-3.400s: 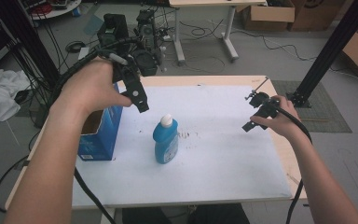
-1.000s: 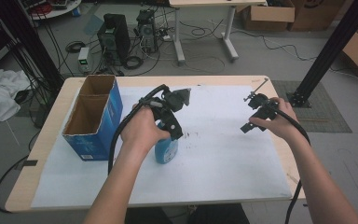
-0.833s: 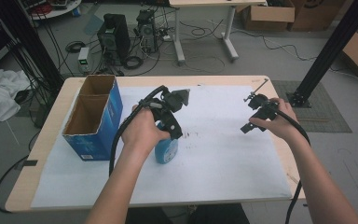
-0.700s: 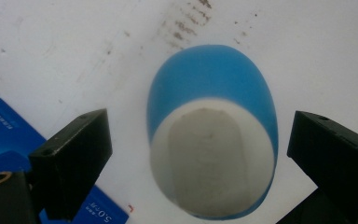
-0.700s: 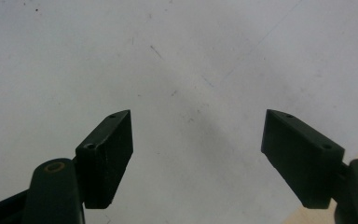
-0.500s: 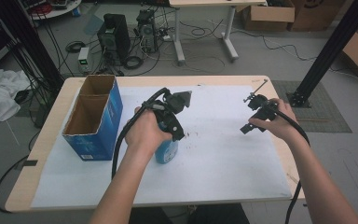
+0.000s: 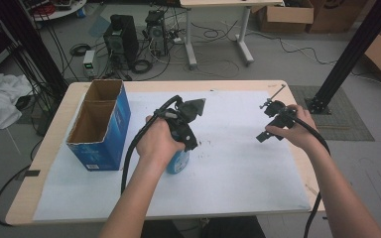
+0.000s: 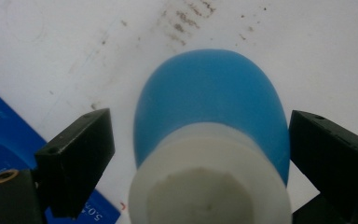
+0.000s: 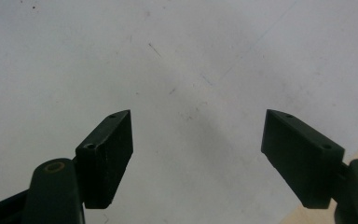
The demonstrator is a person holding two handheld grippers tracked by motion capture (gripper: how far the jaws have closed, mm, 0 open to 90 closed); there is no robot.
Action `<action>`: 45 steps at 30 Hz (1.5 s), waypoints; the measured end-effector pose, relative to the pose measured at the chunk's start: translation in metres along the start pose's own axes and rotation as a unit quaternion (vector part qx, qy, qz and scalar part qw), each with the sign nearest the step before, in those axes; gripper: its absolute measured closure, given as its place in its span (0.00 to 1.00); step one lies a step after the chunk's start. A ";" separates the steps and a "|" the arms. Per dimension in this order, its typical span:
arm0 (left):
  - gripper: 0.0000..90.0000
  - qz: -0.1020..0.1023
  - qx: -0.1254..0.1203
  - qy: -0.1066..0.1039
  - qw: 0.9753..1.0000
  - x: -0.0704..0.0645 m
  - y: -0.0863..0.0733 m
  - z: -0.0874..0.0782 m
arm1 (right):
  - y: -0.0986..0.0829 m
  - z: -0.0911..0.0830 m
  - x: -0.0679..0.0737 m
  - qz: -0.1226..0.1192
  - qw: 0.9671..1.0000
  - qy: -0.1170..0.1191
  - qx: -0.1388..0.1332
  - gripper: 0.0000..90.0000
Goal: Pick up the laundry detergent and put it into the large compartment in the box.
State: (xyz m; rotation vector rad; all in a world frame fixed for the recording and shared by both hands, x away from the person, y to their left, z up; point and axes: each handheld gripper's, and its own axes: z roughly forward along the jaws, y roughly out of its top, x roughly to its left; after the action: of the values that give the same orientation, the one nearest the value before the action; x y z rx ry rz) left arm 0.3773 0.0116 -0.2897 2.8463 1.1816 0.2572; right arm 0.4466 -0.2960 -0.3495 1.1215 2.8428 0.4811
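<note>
The bottle [image 7: 178, 161] stands upright at the centre of the high view on the white surface [image 7: 238, 168], right of the box [image 7: 101, 126]. The left claw [image 8: 198, 149] hangs straight over it, open, its jaws flanking the white cap [image 8: 209, 186] without touching, so the bottle's long axis runs along the claw's line of sight and closing should take the neck. The right claw [image 9: 198, 149], open and empty, hovers well apart at the right of the high view.
</note>
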 end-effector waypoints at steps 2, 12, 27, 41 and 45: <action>0.12 -0.003 -0.004 -0.004 1.000 0.000 0.000 0.001 | 0.000 0.000 0.000 0.001 1.000 0.000 0.000 0.28; 0.17 -0.015 -0.001 -0.021 1.000 0.003 -0.001 0.006 | -0.001 -0.001 -0.001 0.002 1.000 -0.002 0.001 0.28; 0.19 -0.023 0.001 -0.029 0.999 0.005 -0.002 0.008 | 0.000 0.001 0.000 0.000 1.000 -0.001 0.003 0.28; 0.22 -0.038 0.001 -0.033 0.999 0.008 -0.004 0.008 | 0.000 0.000 0.000 -0.001 1.000 0.000 0.002 0.28; 0.23 -0.038 0.003 -0.032 0.999 0.008 -0.004 0.007 | 0.000 0.000 0.000 0.000 1.000 0.000 0.001 0.28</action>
State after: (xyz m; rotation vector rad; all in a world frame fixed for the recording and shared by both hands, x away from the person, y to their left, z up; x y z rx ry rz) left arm 0.3812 0.0207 -0.2962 2.7855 1.2762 0.1588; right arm 0.4468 -0.2959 -0.3490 1.1217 2.8447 0.4774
